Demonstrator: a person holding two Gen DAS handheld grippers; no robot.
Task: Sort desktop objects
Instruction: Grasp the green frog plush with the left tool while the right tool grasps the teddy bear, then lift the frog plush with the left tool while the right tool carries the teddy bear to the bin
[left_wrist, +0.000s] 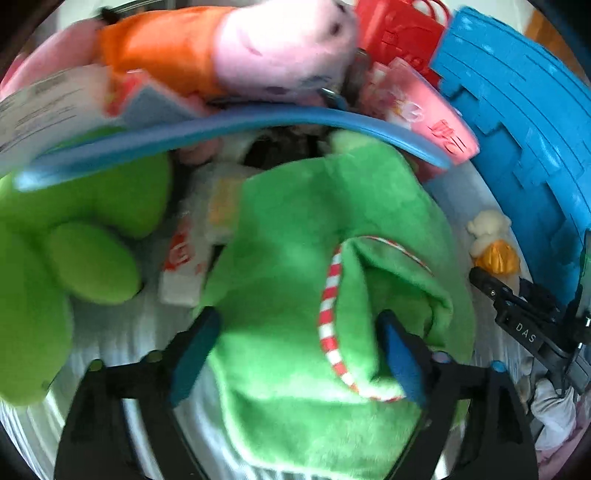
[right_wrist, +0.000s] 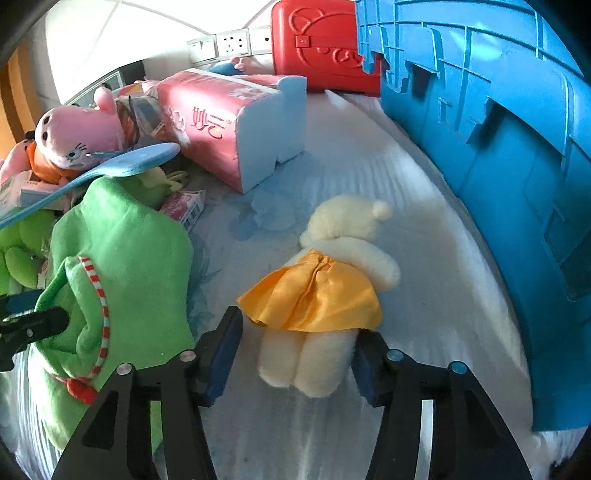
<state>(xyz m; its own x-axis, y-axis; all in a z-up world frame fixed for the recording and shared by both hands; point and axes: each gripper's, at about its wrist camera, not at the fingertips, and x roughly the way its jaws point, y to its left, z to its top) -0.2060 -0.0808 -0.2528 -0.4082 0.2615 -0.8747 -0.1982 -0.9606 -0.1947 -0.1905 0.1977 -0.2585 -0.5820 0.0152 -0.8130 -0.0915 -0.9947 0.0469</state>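
Note:
A big green plush toy (left_wrist: 295, 229) with a red-and-white striped trim fills the left wrist view. My left gripper (left_wrist: 295, 354) has its jaws wide apart on either side of the plush's lower part, pads against its sides. The same plush (right_wrist: 122, 251) shows at the left of the right wrist view. A small cream plush (right_wrist: 332, 280) in a yellow skirt lies on the white surface. My right gripper (right_wrist: 295, 358) is open with its legs between the jaws. It also shows in the left wrist view (left_wrist: 487, 240), with the right gripper's fingers (left_wrist: 517, 306) beside it.
A blue plastic crate (right_wrist: 498, 147) stands along the right. A red case (right_wrist: 317, 44) is at the back. A pink tissue pack (right_wrist: 221, 122), a pink pig plush (right_wrist: 74, 136), a blue flat paddle (right_wrist: 129, 162), a lime-green plush (left_wrist: 55, 251) and small boxes (right_wrist: 184, 206) pile up at left.

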